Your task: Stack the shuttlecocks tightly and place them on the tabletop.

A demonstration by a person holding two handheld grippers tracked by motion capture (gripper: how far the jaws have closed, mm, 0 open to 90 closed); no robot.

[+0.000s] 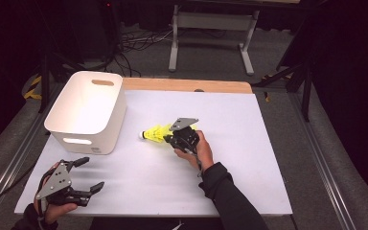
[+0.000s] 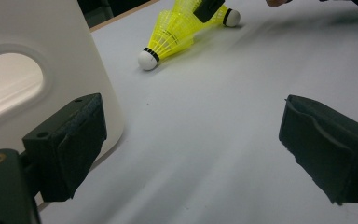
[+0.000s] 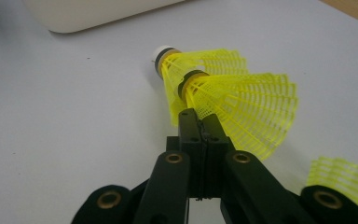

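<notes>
Dark room, grey floor, cables and a metal stand seen beyond the far edge in the high view. White table (image 1: pixel 249 158) with a wooden strip along its far side.

Right gripper (image 1: pixel 168 138) is held near the table's middle. In the right gripper view its jaws are seen pressed flat together, pad to pad, the tips touching the edge of a yellow mesh skirt; whether any mesh is pinched between them cannot be told. Just ahead of the tips, two nested yellow shuttlecocks (image 3: pixel 223 100) lie on their sides, the white cork of the front one pointing away from the tool. A third shuttlecock (image 3: pixel 347 179) is glimpsed low and to the right of the jaws, partly cut off.

From the high view only a yellow clump (image 1: pixel 157 133) is made out ahead of that gripper, its count not readable. The left gripper view supplies the far side: a white-tipped cork nearest, a second cork (image 2: pixel 232 17) behind, with one black jaw tip laid across the skirts.

Left gripper (image 1: pixel 87 175) is held at the near left corner, jaws wide apart, nothing between them. White bin (image 1: pixel 88 112) is seen just beyond it; its handle slot (image 2: pixel 9 81) sits close beside the left jaw.
</notes>
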